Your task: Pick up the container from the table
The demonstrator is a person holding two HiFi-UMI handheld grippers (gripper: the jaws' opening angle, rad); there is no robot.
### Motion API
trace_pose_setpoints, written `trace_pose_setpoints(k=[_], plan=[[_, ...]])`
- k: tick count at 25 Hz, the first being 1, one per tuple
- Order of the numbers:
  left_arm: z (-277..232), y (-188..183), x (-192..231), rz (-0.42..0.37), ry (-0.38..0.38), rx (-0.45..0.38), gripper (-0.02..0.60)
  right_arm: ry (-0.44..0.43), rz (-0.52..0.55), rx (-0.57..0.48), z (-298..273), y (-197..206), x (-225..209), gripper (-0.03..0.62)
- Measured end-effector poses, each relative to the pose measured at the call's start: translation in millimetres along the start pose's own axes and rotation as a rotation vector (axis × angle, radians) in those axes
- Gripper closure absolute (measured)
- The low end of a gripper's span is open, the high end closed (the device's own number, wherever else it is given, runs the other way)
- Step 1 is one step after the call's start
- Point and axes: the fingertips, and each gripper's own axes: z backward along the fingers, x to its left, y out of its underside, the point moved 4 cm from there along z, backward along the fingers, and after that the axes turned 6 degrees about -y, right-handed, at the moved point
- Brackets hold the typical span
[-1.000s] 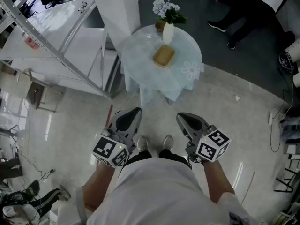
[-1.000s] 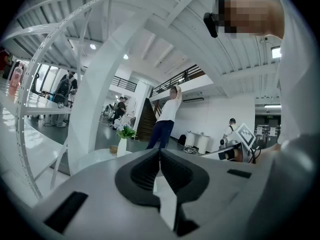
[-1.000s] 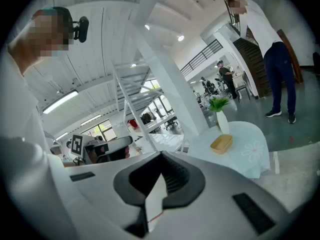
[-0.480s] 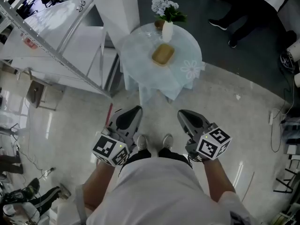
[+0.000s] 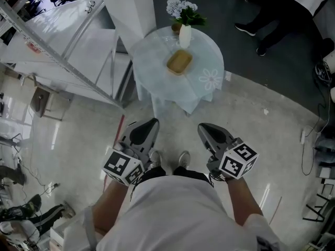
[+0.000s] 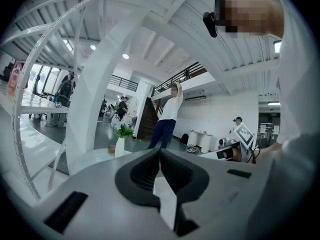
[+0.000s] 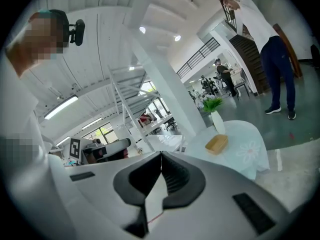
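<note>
Down by the waist, L gripper & R gripper are both clenched tight, pads touching, nothing btwn them. They're held above the person's shoes on a glossy pale floor. Ahead, well apart from both, there's a round table w/ a pale cloth. The tan shallow container sits near the middle, w/ a white vase of flowers just behind it. White pillar + white stair frame off to the left.

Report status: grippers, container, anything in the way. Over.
Left gripper shut, empty; right gripper shut, empty. Both well short of the table. Container on table, untouched. Vase close behind it.
</note>
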Motion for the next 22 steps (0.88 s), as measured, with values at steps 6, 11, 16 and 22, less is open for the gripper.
trace_pose_setpoints(k=[6,11,16,22], plan=[[-10.6,4.3,-18.5,0.002,-0.032,-0.004,0.558,-0.027,-0.004,0.009,15.2,-1.8,-16.3,0.572],[-17.3,8.3,-33.1,0.001,-0.059,-0.004,0.558,-0.054,-0.006,0.023,24.8,-0.8,-27.9,0.571],[-21.4,13.2,-39.8,0.002,-0.085,0.0,0.558,-0.072,-0.009,0.029,30.0,0.1,-37.4,0.572],[-30.1,14.5,-42.3,0.004,-0.102,-0.003,0.558,-0.087,-0.01,0.035,30.8,-3.2,-47.5,0.571]])
